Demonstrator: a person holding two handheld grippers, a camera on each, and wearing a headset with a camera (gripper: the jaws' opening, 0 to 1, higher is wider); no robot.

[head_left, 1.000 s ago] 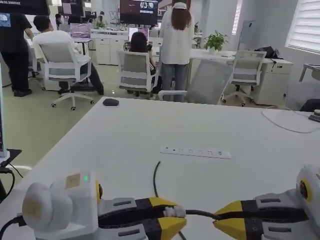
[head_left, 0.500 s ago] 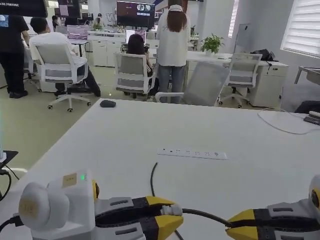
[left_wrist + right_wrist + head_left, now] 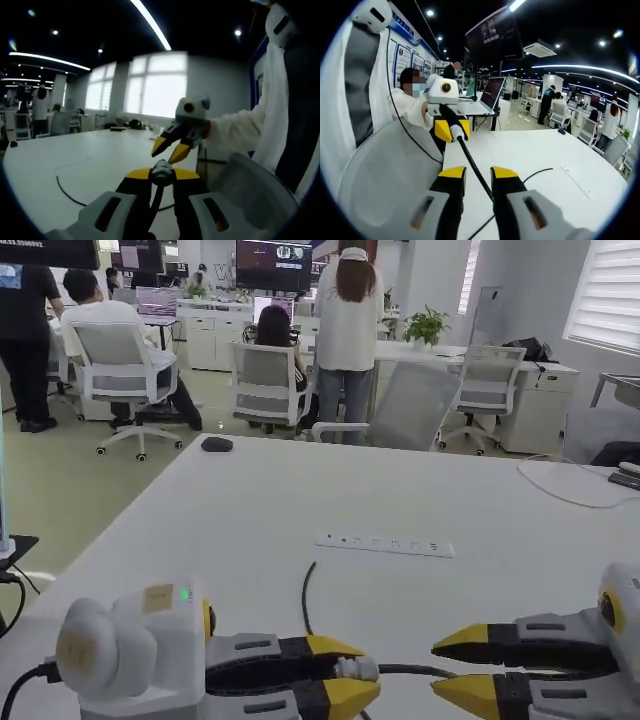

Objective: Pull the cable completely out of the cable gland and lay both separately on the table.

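Two tongs facing, left tongs (image 3: 366, 686) clamped on cable gland (image 3: 357, 668), cable (image 3: 306, 598) between parted right tongs (image 3: 438, 667).

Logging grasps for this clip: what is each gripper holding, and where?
The left gripper clamps the cable gland by its body; the right gripper is open, the cable passing unheld between its jaws.

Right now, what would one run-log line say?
left gripper shut on cable gland | right gripper open around cable | cable not yet out
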